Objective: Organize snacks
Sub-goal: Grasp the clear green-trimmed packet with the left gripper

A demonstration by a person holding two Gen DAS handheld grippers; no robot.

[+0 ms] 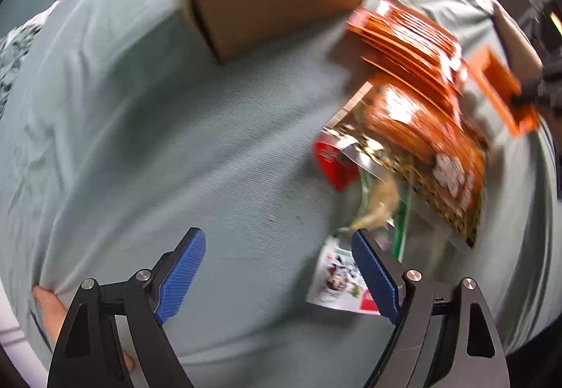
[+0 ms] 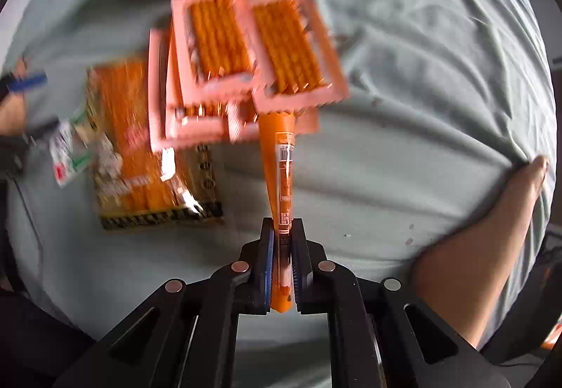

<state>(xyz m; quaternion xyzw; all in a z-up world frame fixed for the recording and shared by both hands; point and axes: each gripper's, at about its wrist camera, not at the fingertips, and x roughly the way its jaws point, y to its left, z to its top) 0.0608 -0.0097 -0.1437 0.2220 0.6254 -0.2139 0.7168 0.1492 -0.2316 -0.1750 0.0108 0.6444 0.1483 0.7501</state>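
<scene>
A: The right gripper [image 2: 281, 240] has its jaws pinched together on a thin orange foil snack packet [image 2: 281, 163], held edge-on over the pale green sheet [image 2: 404, 78]. How will it handle?

B: Light and floppy, I'd judge; slick film, so grip the flat sealed edge, not the crumbly middle.

A: And the left gripper [image 1: 279, 265]?

B: Jaws wide apart, nothing between them, beside the white-and-green sachet [image 1: 337, 279]. The brown cardboard box [image 1: 281, 12] lies beyond the heap of orange packets [image 1: 414, 78].
</scene>
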